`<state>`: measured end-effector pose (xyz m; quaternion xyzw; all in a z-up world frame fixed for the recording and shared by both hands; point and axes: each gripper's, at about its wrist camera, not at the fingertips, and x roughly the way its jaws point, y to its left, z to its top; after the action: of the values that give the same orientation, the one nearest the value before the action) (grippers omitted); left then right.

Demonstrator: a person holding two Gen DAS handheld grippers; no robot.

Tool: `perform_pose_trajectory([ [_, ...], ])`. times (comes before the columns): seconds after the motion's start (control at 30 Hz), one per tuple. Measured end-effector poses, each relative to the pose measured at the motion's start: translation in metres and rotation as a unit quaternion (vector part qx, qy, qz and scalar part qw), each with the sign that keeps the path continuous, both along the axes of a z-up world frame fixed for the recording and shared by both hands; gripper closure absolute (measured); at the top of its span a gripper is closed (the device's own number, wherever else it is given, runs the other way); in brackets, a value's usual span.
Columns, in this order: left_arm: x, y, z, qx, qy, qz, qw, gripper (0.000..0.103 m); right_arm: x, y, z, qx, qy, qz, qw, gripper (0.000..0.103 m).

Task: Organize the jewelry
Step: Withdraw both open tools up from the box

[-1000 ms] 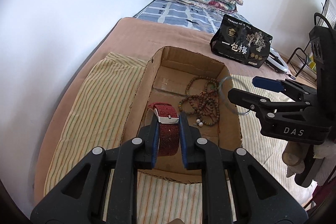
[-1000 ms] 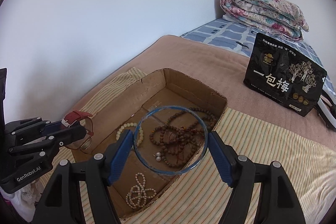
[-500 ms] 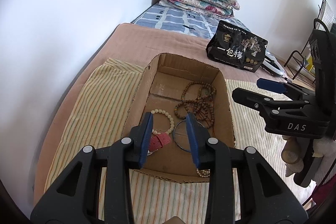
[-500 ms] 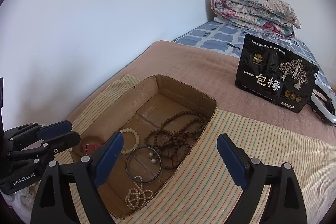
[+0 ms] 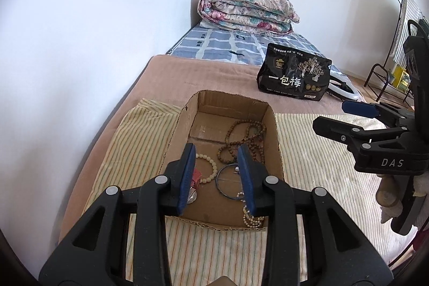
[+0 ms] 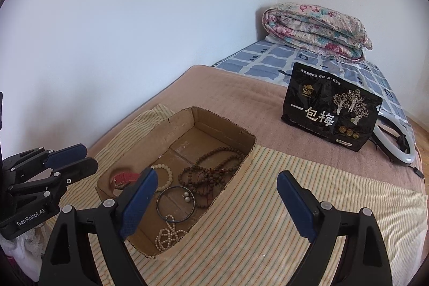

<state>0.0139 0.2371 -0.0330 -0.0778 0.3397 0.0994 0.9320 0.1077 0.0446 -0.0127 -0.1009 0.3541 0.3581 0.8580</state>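
A shallow cardboard box (image 5: 270, 125) is seen lying on a striped cloth (image 5: 144, 136) spread over the bed (image 6: 241, 101), with its long axis running up the bed from the near end toward the folded floral quilt (image 5: 246, 11) at the far end. All the jewelry is held inside it. A red watch strap (image 6: 126, 178) is laid at the box's wall-side edge near the close end, its length running roughly across the box. Just beside it a cream bead bracelet (image 6: 167, 172) is placed, and a dark thin bangle (image 6: 175, 203) lies flat next to that, with two small pearl earrings (image 6: 187, 196) inside its ring. A tangle of brown wooden prayer beads (image 6: 211, 170) is spread along the side away from the wall, stretched toward the far end of the box. A white pearl strand (image 6: 167, 233) is bunched in the near corner, partly overlapped by the bangle.

The left gripper (image 5: 217, 173) is held above the near end of the box, its jaws parted moderately with nothing between them. The right gripper (image 6: 214, 205) is held over the striped cloth beside the box, its jaws spread wide and likewise empty.

A black snack bag (image 6: 331, 109) with white Chinese lettering is stood upright further up the bed, and a white ring light (image 6: 402, 149) is lying behind it.
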Motion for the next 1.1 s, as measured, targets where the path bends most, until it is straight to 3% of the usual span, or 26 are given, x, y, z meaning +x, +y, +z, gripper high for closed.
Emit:
perform_pose_trajectory([
  [0.27,-0.017,-0.022,0.015,0.028,-0.011,-0.007,0.9995,0.071,-0.022,-0.046,0.019,0.012,-0.012,-0.025,1.000,0.009],
  [0.33,-0.021,-0.027,0.018,0.030,-0.013,-0.008,0.9994,0.062,-0.028,-0.058,0.022,0.013,-0.019,-0.032,0.999,0.006],
  [0.4,-0.027,-0.030,0.021,0.026,-0.019,-0.007,0.9994,0.042,-0.036,-0.068,0.024,0.012,-0.026,-0.037,0.999,0.005],
  [0.53,-0.038,-0.038,0.030,0.036,-0.036,-0.002,0.9987,0.040,-0.049,-0.084,0.028,0.008,-0.041,-0.046,0.998,0.000],
  [0.67,-0.045,-0.046,0.034,0.038,-0.049,-0.005,0.9981,0.028,-0.057,-0.094,0.029,0.012,-0.047,-0.052,0.997,0.000],
  [1.03,-0.046,-0.063,0.032,0.058,-0.043,-0.009,0.9973,0.025,-0.057,-0.105,0.019,0.009,-0.055,-0.061,0.997,0.000],
  [1.1,-0.044,-0.062,0.033,0.053,-0.041,-0.010,0.9977,0.014,-0.056,-0.107,0.017,0.007,-0.056,-0.065,0.996,0.000],
])
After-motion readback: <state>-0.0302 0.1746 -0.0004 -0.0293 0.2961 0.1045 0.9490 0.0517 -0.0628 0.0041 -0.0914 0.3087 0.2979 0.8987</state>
